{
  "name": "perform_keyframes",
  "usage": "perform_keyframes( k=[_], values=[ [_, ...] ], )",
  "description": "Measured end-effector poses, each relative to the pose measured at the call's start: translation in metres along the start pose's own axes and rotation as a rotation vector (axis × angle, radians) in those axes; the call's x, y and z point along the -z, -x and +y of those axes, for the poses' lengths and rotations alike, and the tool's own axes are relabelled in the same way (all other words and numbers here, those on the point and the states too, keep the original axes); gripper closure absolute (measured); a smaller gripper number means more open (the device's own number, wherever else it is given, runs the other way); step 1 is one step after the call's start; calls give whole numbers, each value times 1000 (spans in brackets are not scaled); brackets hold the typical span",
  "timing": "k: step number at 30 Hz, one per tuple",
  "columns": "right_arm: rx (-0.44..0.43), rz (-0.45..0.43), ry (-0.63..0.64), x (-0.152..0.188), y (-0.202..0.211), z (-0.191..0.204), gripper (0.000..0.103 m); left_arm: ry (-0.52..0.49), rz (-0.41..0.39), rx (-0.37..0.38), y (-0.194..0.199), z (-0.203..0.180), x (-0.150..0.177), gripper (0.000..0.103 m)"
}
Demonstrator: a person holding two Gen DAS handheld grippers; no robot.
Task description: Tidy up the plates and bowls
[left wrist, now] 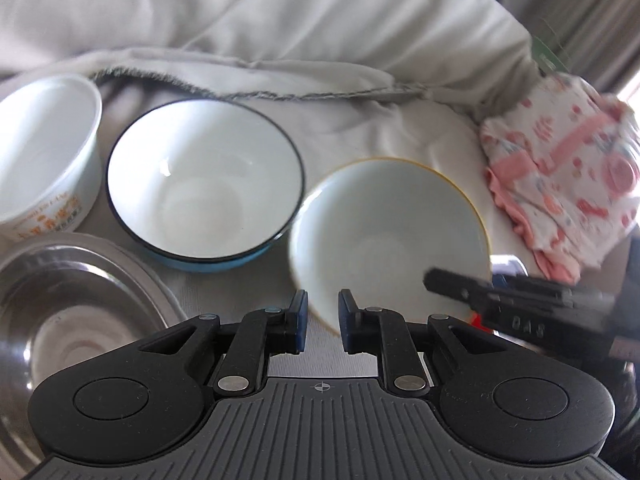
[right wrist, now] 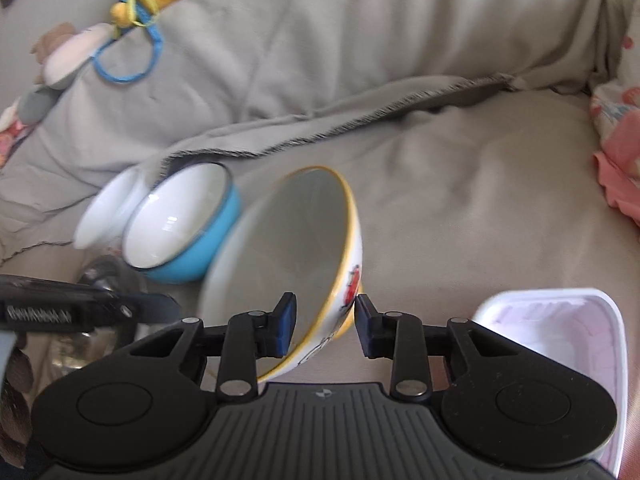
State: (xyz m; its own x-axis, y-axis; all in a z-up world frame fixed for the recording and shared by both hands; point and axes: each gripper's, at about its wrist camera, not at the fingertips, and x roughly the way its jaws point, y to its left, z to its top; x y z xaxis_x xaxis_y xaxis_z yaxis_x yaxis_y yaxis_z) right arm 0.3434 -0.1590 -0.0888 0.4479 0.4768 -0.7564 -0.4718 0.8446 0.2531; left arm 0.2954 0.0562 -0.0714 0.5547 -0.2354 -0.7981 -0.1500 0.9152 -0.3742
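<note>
A white bowl with a yellow rim is tilted on its side between the fingers of my right gripper, whose jaws straddle its wall with gaps either side. The same bowl lies just beyond my left gripper, which is open and empty. The right gripper reaches in from the right at that bowl's rim. A blue bowl with a white inside stands to the left, also in the right wrist view. A white bowl with orange print and a steel bowl sit far left.
Everything rests on a grey blanket over a soft surface. A pink patterned cloth lies at the right. A white plastic tub sits beside my right gripper. Toys and a blue loop lie at the back left.
</note>
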Motion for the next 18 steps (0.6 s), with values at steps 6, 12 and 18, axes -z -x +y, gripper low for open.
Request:
perform_keyframes(
  k=[6, 12, 18],
  values=[
    [26, 46, -40, 7, -14, -23, 71, 88, -30, 21, -29, 1, -14, 75],
    [80, -33, -76, -1, -14, -38, 71, 104, -1, 24, -65, -3, -21, 75],
    [-14, 19, -183, -3, -36, -42, 66, 75, -10, 85, -61, -3, -12, 79]
  ],
)
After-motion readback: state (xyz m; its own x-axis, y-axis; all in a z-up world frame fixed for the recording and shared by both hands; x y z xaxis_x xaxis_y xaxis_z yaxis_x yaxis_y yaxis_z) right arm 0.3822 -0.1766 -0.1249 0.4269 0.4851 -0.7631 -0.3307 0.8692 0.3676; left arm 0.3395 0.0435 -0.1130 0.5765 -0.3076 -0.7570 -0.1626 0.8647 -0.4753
